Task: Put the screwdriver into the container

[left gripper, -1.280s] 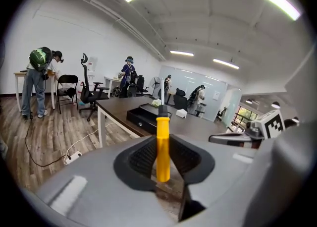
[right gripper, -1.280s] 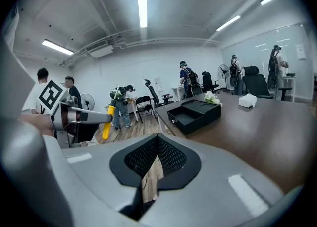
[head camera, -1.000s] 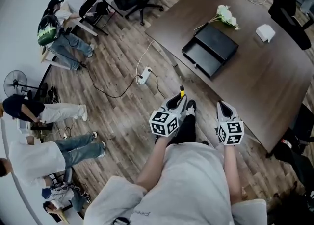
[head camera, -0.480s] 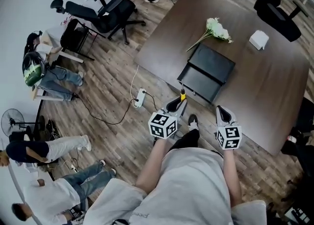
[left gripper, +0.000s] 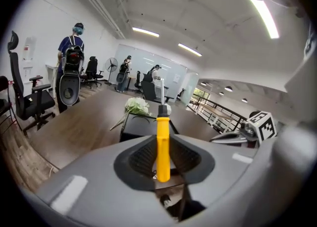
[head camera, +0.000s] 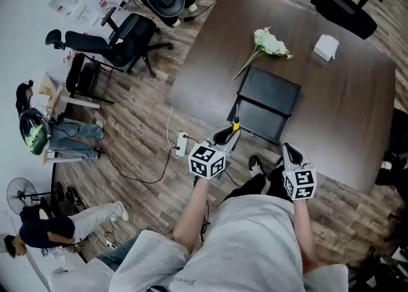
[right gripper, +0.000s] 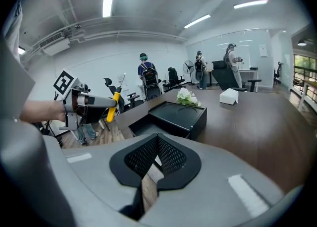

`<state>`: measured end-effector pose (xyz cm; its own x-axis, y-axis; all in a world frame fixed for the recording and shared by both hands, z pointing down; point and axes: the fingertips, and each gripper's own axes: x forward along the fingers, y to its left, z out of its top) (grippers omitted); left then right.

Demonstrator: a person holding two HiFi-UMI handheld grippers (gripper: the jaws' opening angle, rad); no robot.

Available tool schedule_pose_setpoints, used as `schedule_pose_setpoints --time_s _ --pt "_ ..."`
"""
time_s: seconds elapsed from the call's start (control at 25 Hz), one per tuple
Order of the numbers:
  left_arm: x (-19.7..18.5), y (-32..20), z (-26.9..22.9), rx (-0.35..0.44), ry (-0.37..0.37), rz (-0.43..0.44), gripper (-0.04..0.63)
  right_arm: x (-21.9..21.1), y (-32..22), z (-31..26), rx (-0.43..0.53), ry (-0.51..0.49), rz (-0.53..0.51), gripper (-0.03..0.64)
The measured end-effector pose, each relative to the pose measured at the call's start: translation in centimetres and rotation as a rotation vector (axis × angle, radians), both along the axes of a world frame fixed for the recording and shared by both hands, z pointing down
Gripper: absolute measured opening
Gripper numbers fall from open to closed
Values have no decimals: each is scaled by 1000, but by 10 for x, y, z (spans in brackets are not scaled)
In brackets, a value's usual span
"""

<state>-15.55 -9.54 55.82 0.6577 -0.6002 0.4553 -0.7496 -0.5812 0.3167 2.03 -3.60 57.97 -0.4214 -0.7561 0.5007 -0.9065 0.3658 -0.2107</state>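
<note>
My left gripper is shut on a screwdriver with a yellow handle. Its thin shaft points up and forward. It hovers at the near edge of the black container, an open-topped box with a lower tray part in front, which lies on the dark table. In the left gripper view the container sits just beyond the handle. My right gripper is shut and holds nothing, to the right by the table's near edge. The right gripper view shows the container ahead and the left gripper with the screwdriver at left.
White flowers lie just behind the container, and a white box sits further right. Office chairs stand on the wooden floor at left, another chair behind the table. A power strip with cable lies below the table edge. People stand in the background.
The person has stepped toward the table. The left gripper, still holding the screwdriver, now reaches the container's near edge, and the right gripper has come up to the table edge.
</note>
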Motion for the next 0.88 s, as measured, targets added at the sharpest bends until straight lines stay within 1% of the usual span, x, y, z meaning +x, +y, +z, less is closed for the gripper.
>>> schedule_pose_setpoints --time_s 0.12,0.32,0.52,0.6,0.76,0.88 --pt "6 -7 4 -3 -13 60 134 1 -8 -2 6 -16 33 2" --pt "10 -21 10 8 -66 137 134 -1 -23 0 9 -50 65 2" --pt "14 -40 16 29 -122 211 135 -3 -39 4 -11 -103 81 2" --pt "16 -45 21 39 -161 255 135 -2 -43 6 -21 -103 85 2" --pt "20 -54 37 61 -275 358 135 -2 -49 12 -48 -100 80 2" --pt "26 -58 47 75 -340 438 135 -2 -55 18 -73 -117 75 2"
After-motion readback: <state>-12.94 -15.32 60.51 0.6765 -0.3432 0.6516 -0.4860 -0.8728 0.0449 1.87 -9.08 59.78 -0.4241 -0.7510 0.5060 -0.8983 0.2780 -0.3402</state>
